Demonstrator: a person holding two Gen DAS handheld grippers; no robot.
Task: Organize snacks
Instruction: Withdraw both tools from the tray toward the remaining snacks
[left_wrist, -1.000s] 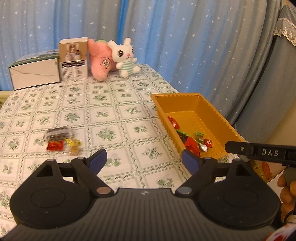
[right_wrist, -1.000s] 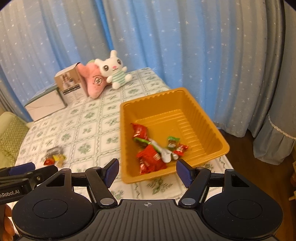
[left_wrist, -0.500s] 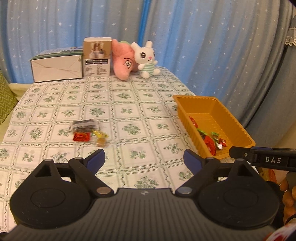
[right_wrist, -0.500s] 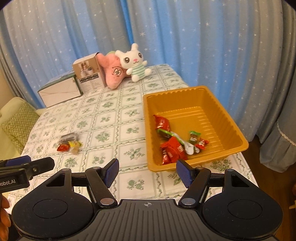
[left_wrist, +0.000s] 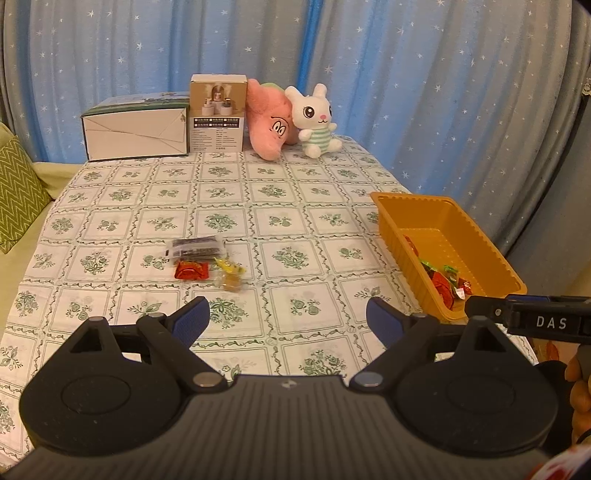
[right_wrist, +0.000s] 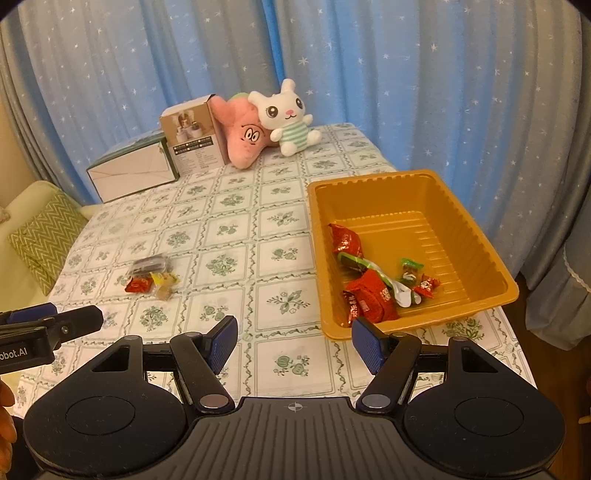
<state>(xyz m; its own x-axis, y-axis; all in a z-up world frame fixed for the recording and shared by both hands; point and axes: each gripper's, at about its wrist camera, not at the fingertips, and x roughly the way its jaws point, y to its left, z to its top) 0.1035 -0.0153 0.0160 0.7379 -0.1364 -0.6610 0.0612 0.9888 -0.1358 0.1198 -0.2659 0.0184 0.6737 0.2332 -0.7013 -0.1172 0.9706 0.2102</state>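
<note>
we see green-flowered checked tablecloth (left_wrist: 295, 206) mid-frame | star-dotted blue curtain (left_wrist: 406, 74) across top | left gripper (left_wrist: 288, 319), right gripper (right_wrist: 293, 341) both spread, empty

Star-speckled blue curtains (left_wrist: 406, 92) behind table (left_wrist: 295, 192)

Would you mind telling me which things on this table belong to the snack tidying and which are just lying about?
Part of the job:
- orange tray with snacks already in it
- loose snacks on the cloth: dark packet, red packet, yellow sweets

Just lying about:
- white box
- tan carton
- pink plush
- rabbit plush
- green cushion
</note>
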